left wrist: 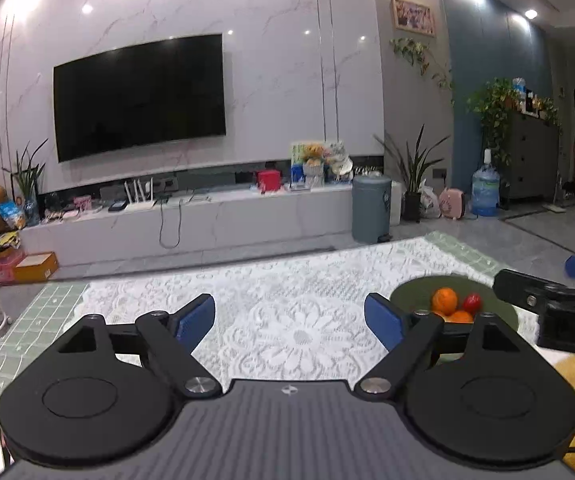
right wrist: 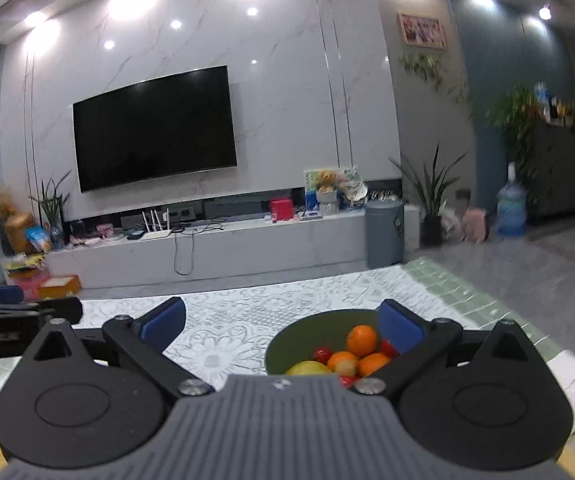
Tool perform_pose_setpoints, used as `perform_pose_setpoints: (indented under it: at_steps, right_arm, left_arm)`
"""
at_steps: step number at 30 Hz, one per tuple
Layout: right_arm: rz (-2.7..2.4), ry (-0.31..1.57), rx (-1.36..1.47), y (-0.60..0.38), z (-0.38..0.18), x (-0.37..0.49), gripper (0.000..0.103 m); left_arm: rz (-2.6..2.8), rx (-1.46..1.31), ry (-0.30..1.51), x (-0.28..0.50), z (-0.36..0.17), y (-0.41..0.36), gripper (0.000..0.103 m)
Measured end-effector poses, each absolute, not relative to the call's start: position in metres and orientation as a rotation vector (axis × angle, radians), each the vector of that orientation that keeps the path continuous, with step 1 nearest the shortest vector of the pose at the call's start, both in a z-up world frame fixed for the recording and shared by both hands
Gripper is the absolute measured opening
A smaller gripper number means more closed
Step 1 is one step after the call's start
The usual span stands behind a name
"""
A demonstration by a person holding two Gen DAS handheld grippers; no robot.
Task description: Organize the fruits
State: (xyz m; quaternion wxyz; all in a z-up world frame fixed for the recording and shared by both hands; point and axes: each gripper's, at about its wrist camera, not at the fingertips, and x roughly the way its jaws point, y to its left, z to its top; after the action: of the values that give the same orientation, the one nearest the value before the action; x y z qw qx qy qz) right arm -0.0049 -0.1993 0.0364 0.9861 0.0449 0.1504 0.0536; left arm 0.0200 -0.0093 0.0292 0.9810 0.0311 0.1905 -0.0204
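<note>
On the counter [right wrist: 247, 320], which is covered by a white lace cloth over a pale green checked mat, I find a round, dark green bowl [right wrist: 287, 344] holding the fruit: round orange citrus [right wrist: 361, 340], small red fruits [right wrist: 322, 354] and one yellow fruit [right wrist: 307, 368] at the near edge. I see no fruit lying loose on the cloth in either view.

My left gripper [left wrist: 289, 322] has its blue-padded fingers [left wrist: 193, 316] spread wide with nothing between them, over bare lace. My right gripper [right wrist: 283, 326] is likewise fully parted and empty; no pad touches fruit or rim.

Governing relation: the bowl lies ahead of and below the right gripper, partly within its span and shifted toward its right finger. From the left gripper, the bowl sits off to the right, beyond its right finger. The right hand is therefore the nearer. The bowl is round, so no long axis constrains approach. In my judgement, the fruit appears already gathered.
</note>
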Motion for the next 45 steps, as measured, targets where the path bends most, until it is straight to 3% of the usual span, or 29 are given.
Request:
perform_pose_setpoints:
  at_steps: [8,23,45]
  right_arm:
    - [0.070,0.393,-0.034,-0.193,0.007,-0.024,0.099]
    - [0.015,0.614,0.048,-0.198,-0.029,0.009,0.099]
    - [0.000,0.628,0.027,-0.194,-0.030,0.013,0.099]
  left_arm:
    - [-0.036,0.026,0.490,0.024,-0.004,-0.012,0.099]
    - [-0.021,0.095,0.661,0.033,-0.045,-0.020,0.099]
    - [-0.010,0.081,0.684,0.035,-0.045,-0.017,0.099]
